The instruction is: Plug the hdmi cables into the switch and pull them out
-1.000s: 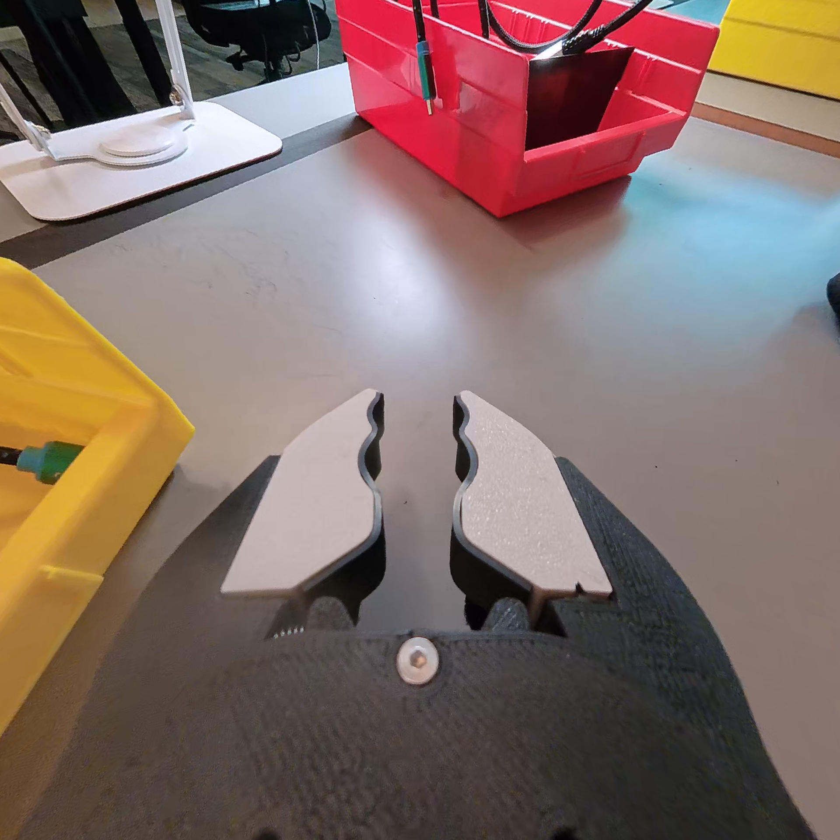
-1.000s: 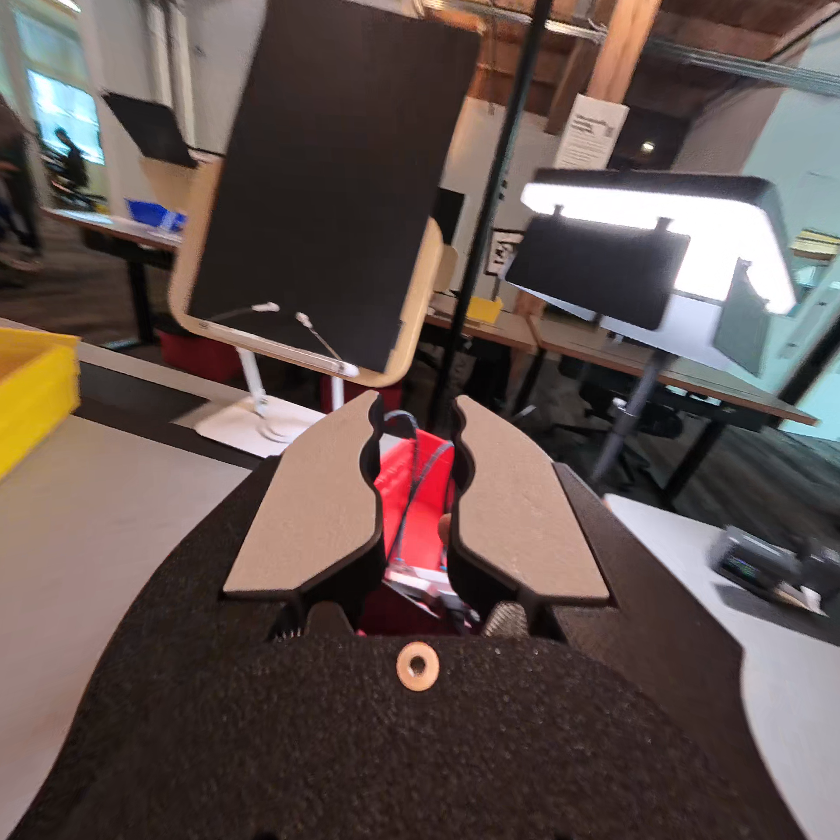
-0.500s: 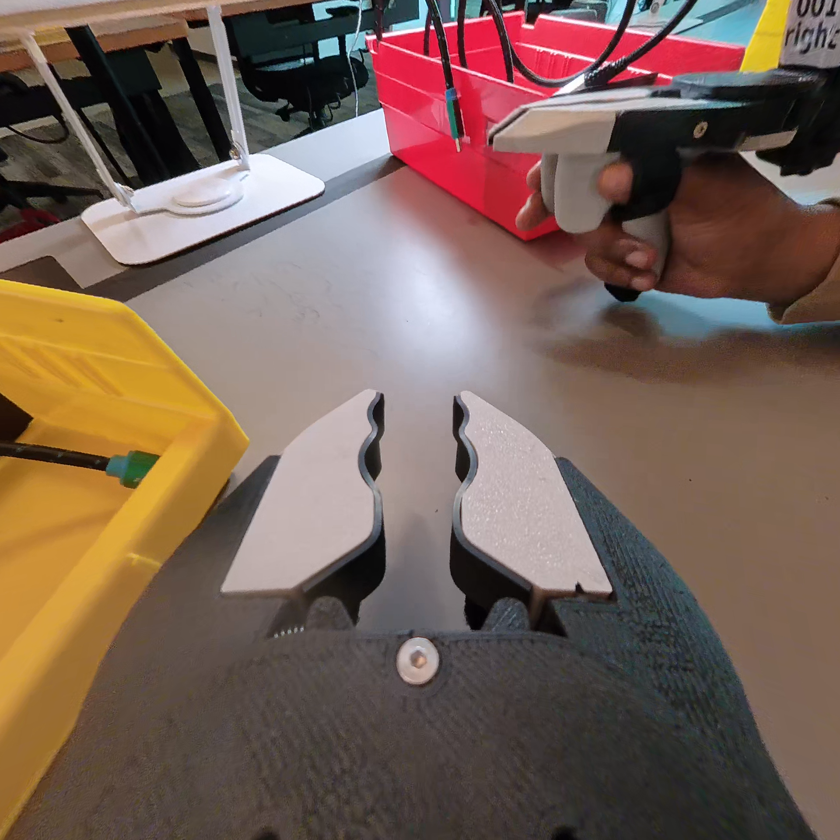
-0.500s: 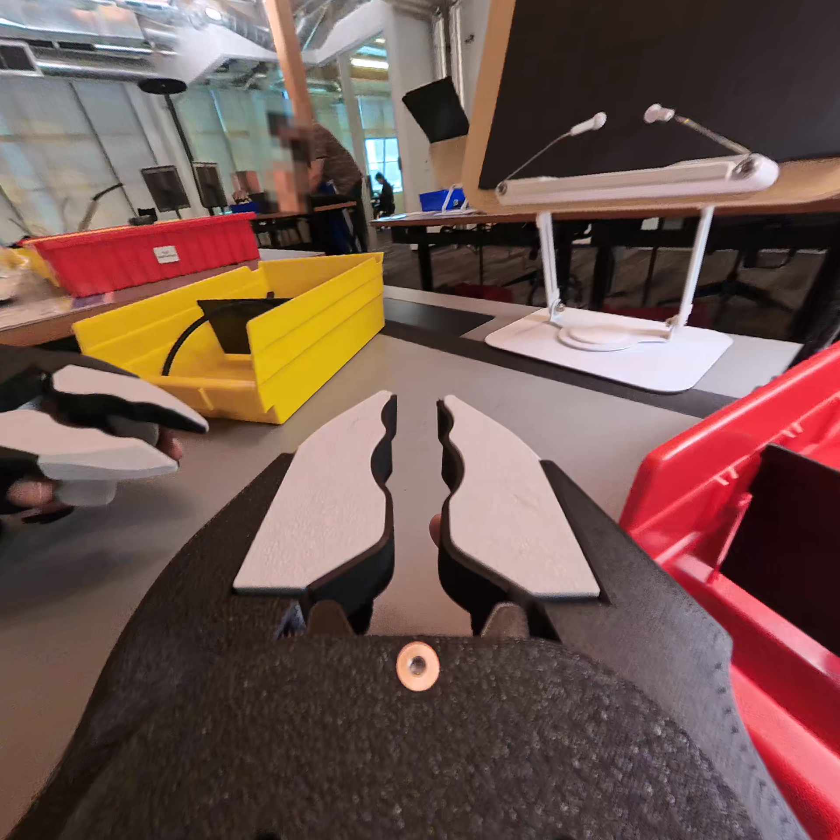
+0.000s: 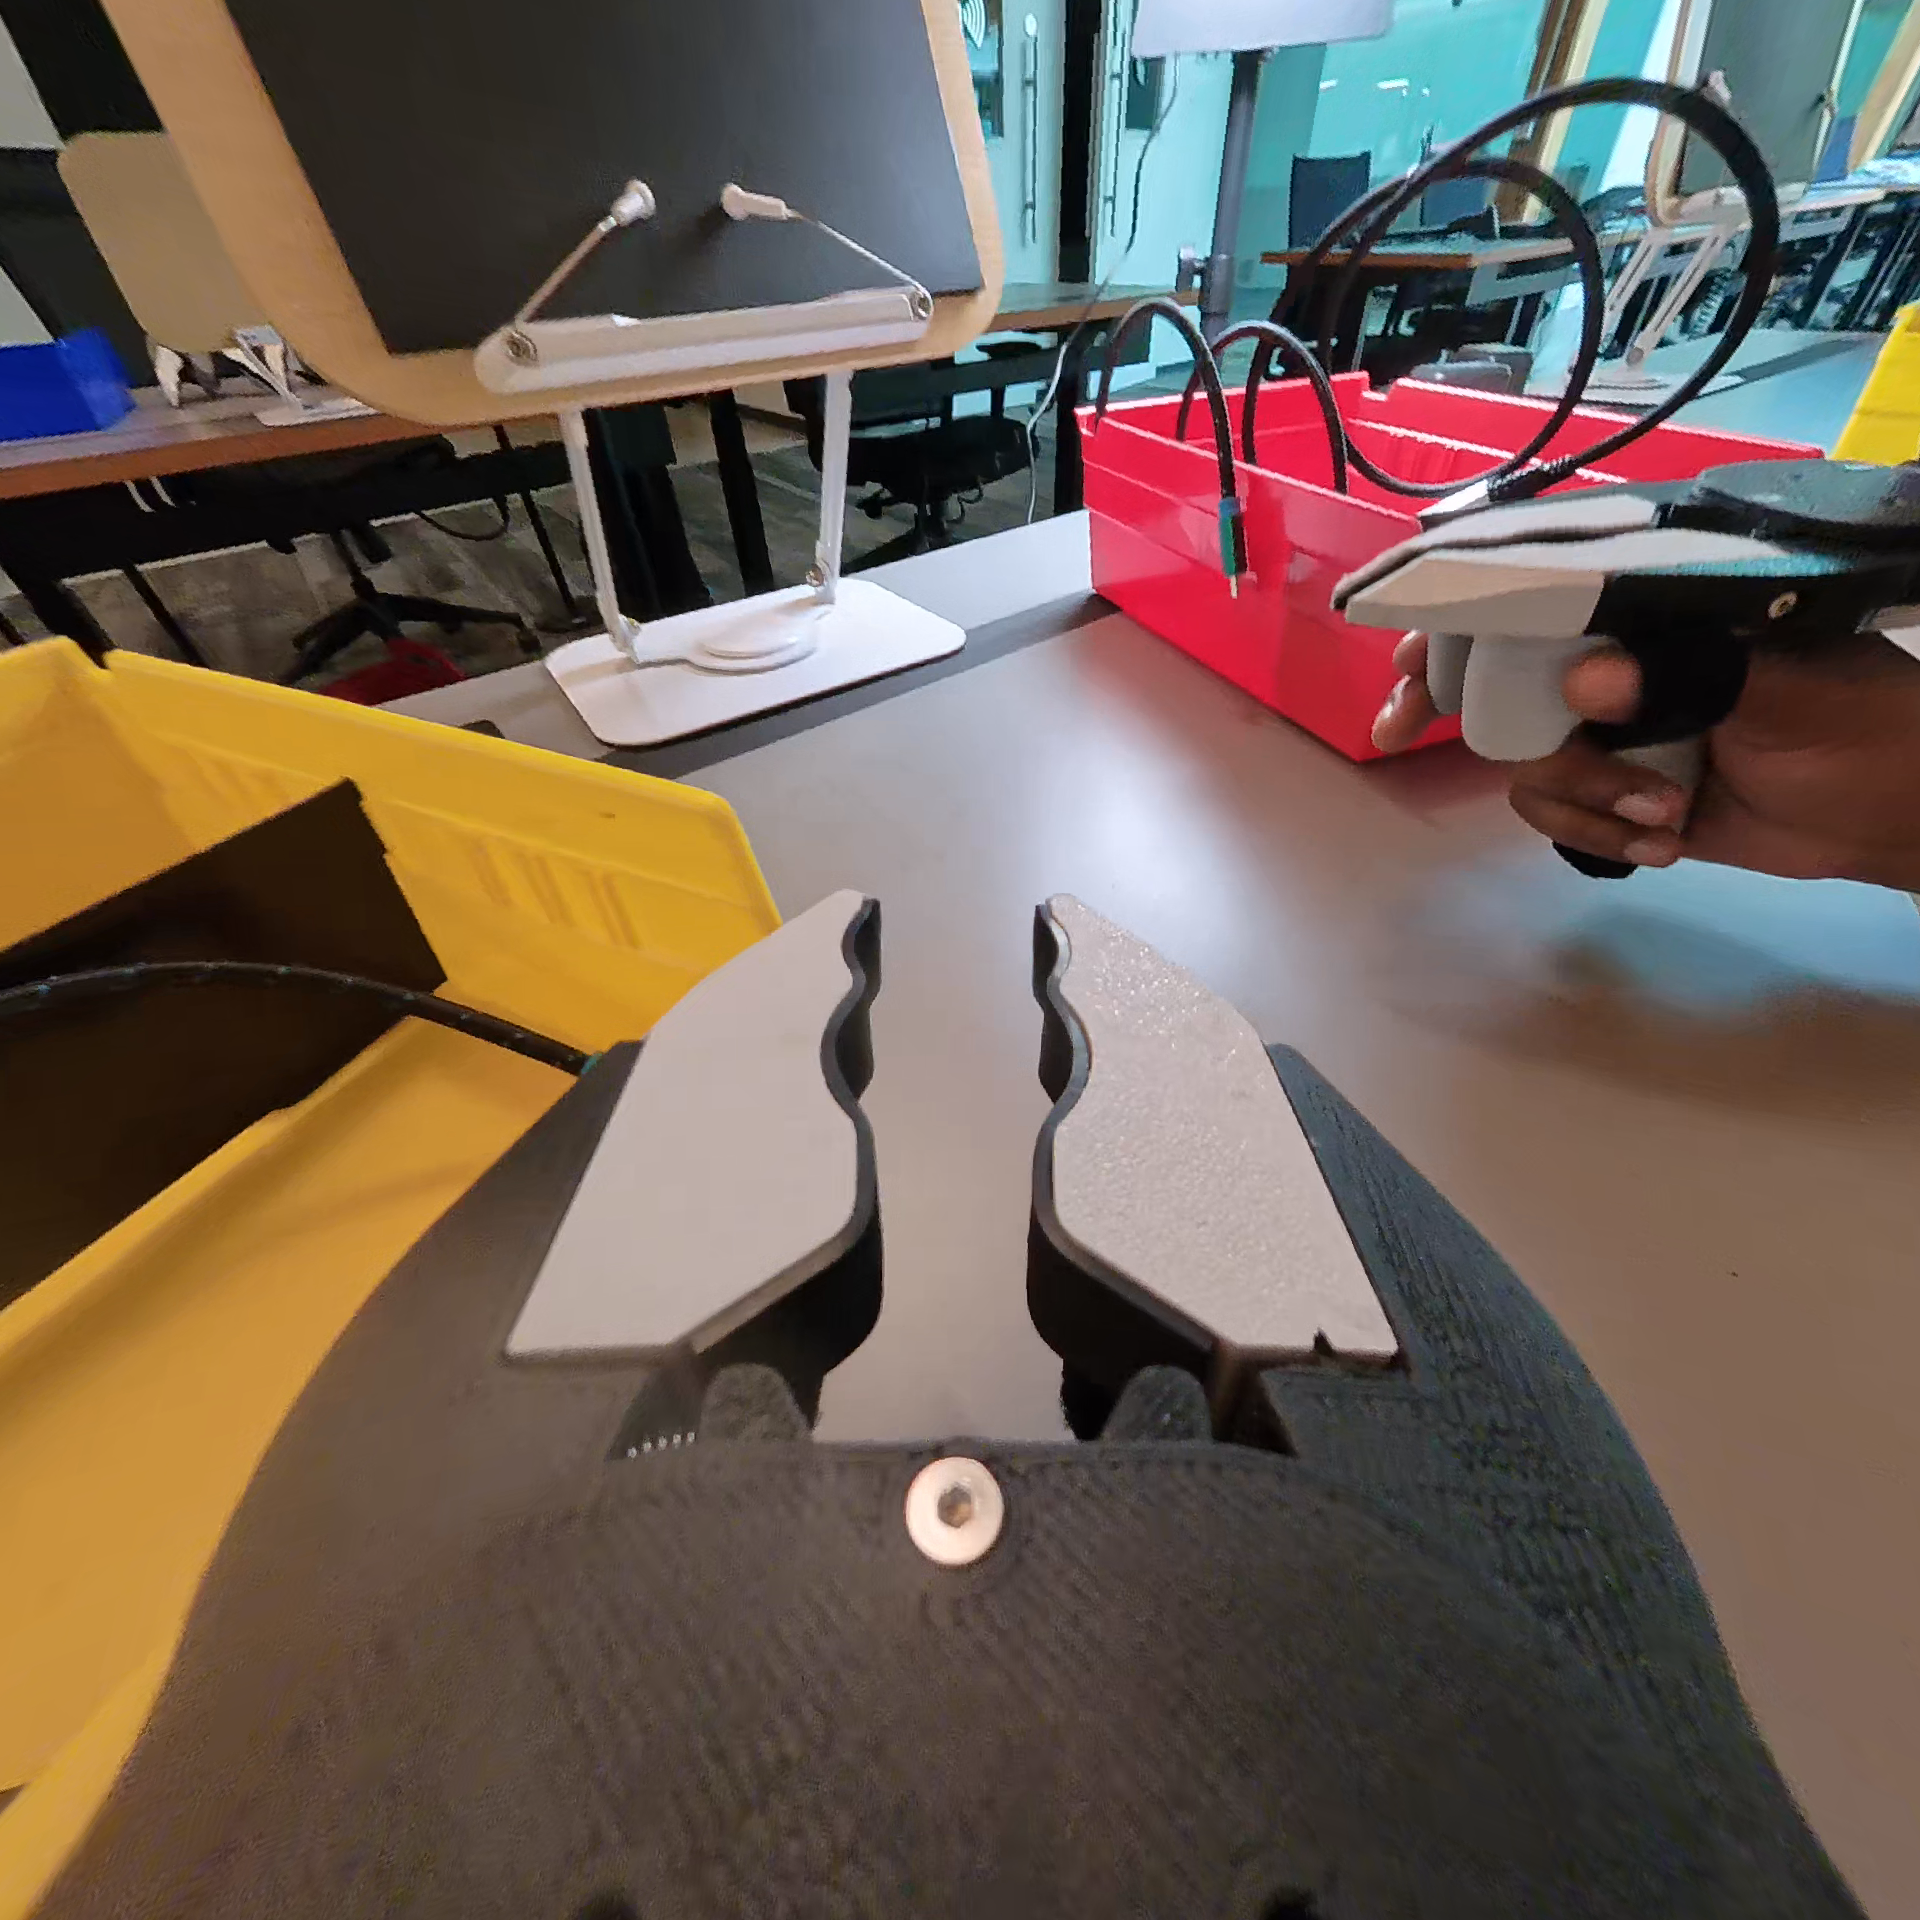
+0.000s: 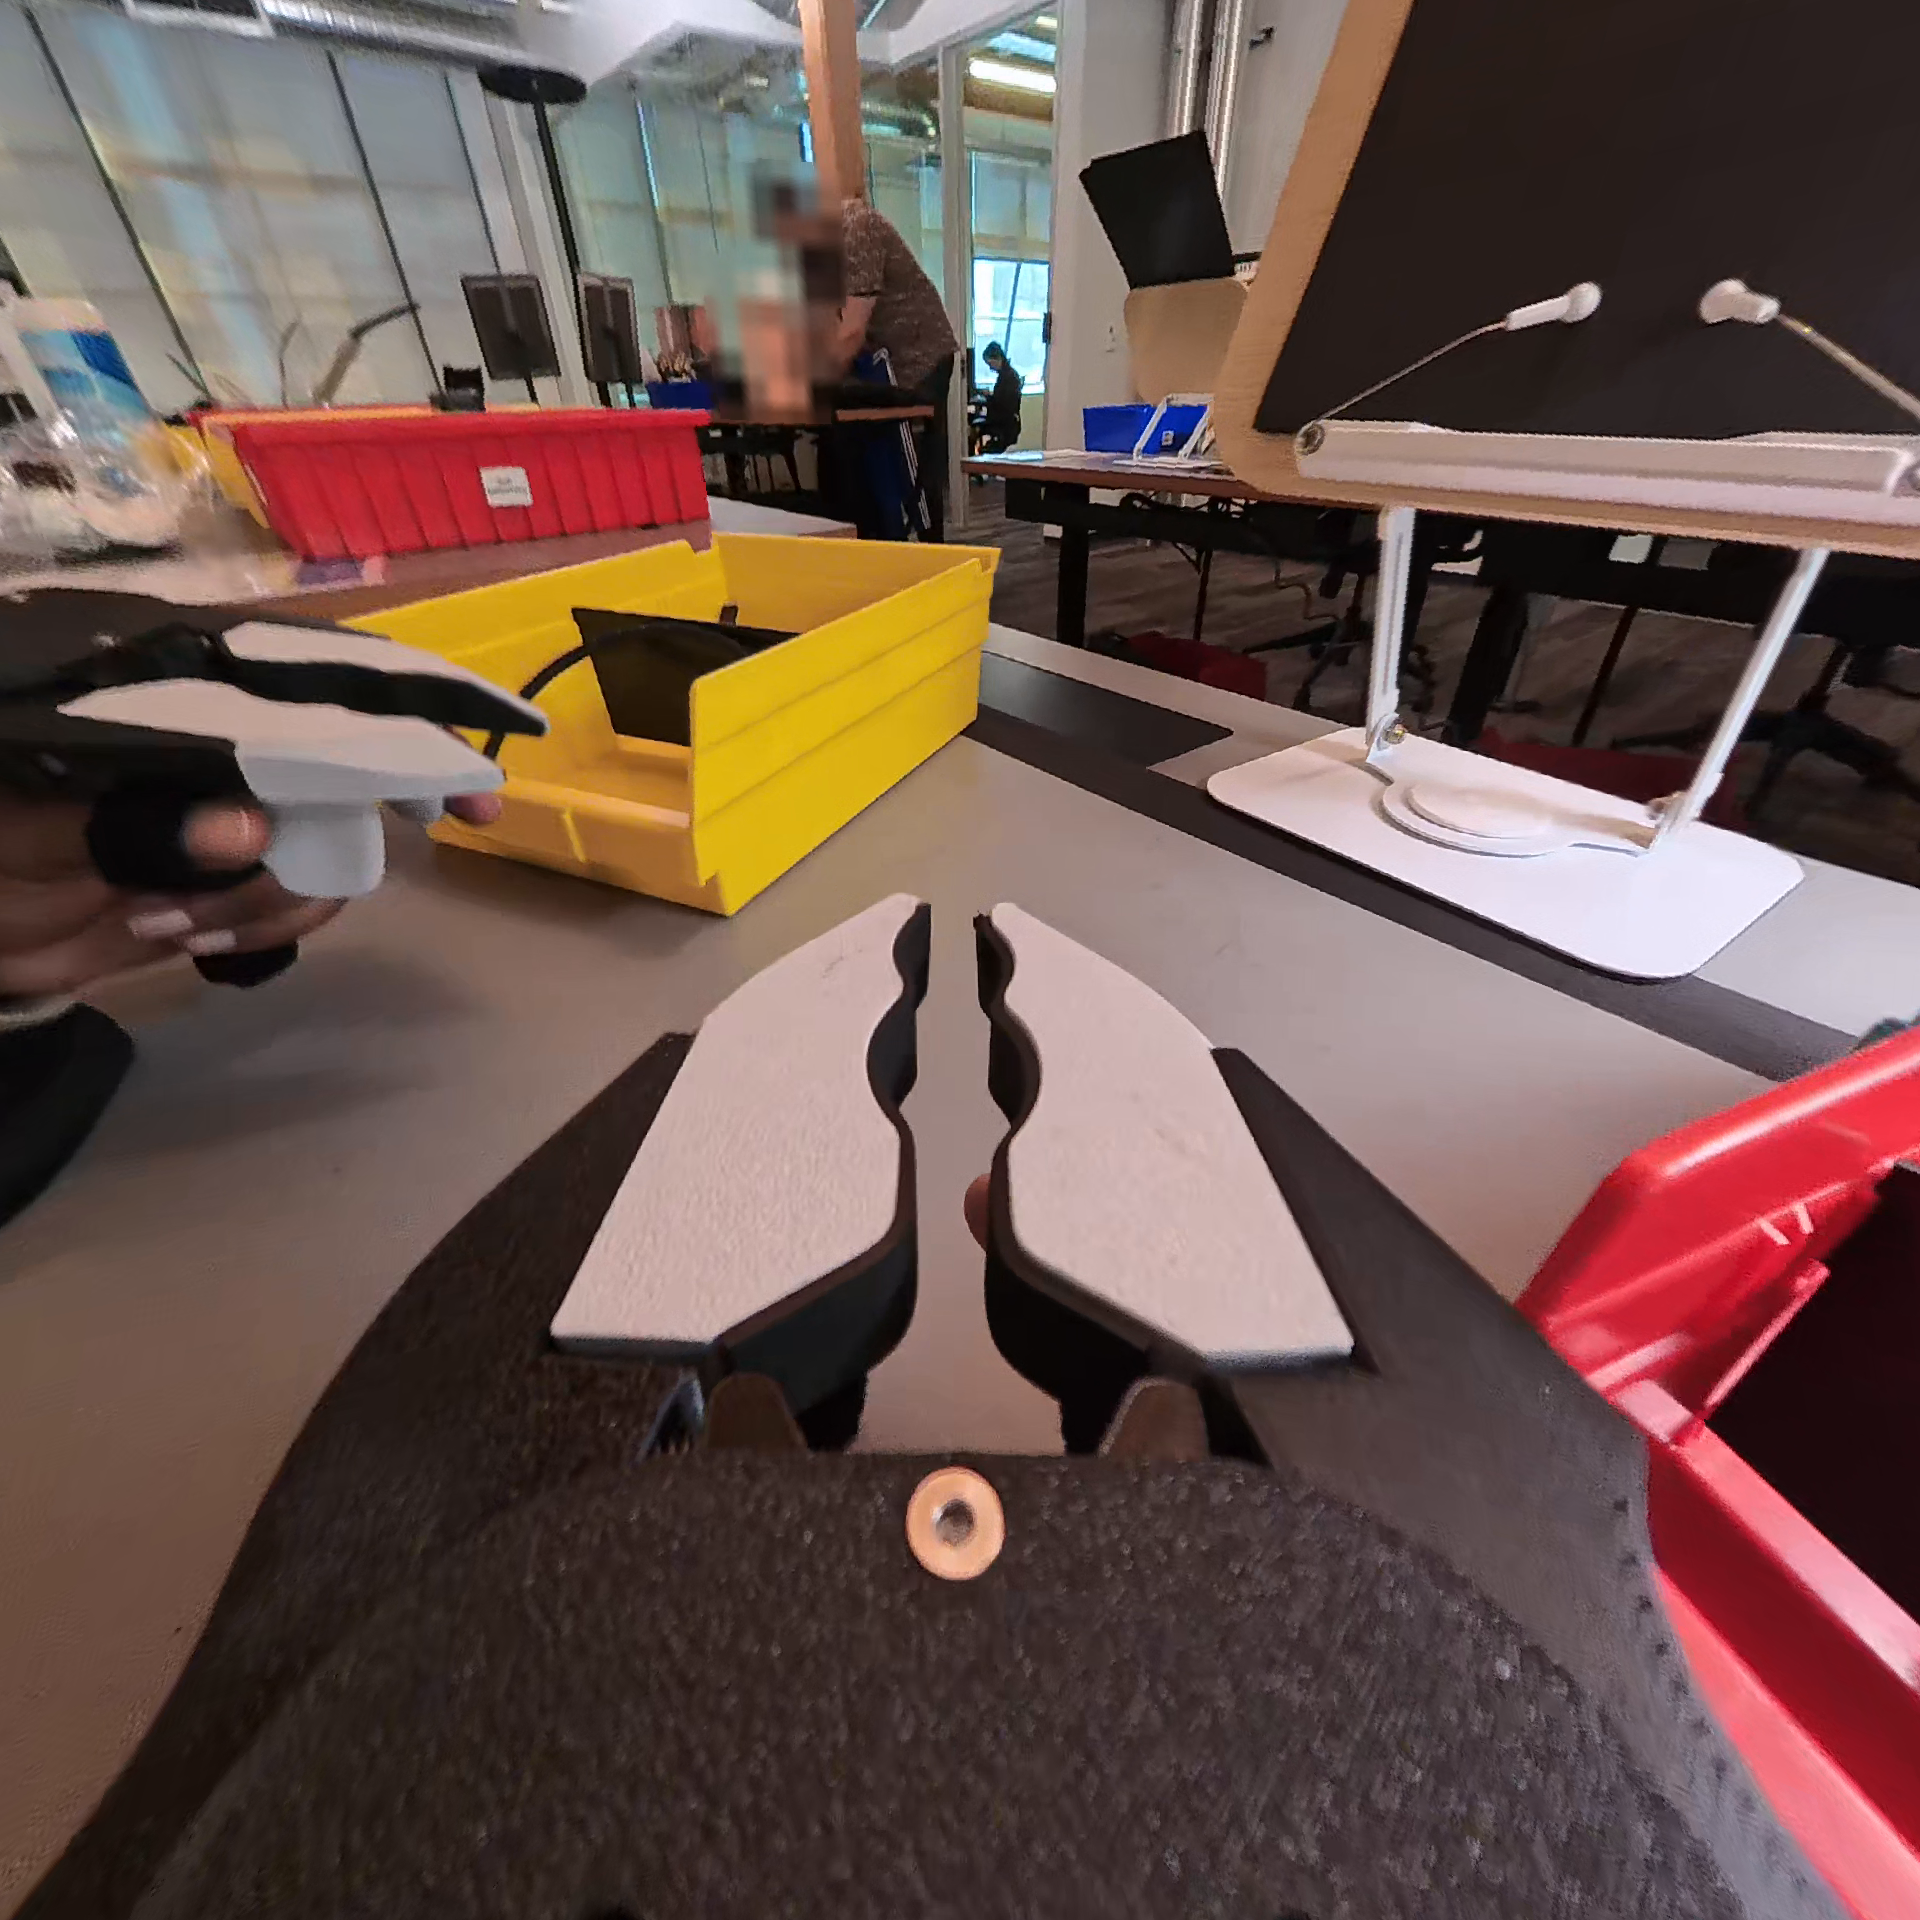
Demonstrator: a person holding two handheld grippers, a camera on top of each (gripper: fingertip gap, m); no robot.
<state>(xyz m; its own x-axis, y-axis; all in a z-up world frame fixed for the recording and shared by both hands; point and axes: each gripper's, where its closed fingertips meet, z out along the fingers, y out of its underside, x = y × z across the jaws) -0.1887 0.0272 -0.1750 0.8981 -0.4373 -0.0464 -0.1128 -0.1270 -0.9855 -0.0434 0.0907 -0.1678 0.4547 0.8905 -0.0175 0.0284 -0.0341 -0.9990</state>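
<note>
Above a grey table (image 5: pixel 1195 831), the left gripper (image 5: pixel 956 920) hangs released and empty, jaws parted, at the yellow bin's (image 5: pixel 582 842) edge, where a braided black cable (image 5: pixel 312 982) lies. The right gripper (image 6: pixel 952 920), fingers nearly together around nothing, hovers beside the red bin (image 5: pixel 1195 540). Black HDMI cables (image 5: pixel 1278 353) loop from that red bin, one plug (image 5: pixel 1231 530) dangling over its wall. A white stand (image 5: pixel 758 649) rises beyond.

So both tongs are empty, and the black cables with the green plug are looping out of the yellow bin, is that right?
Not quite. Both tongs, left and right, are empty, but the looping black cables with the green plug come out of the red bin, as the left wrist view shows. The yellow bin holds one flat-lying cable.
</note>
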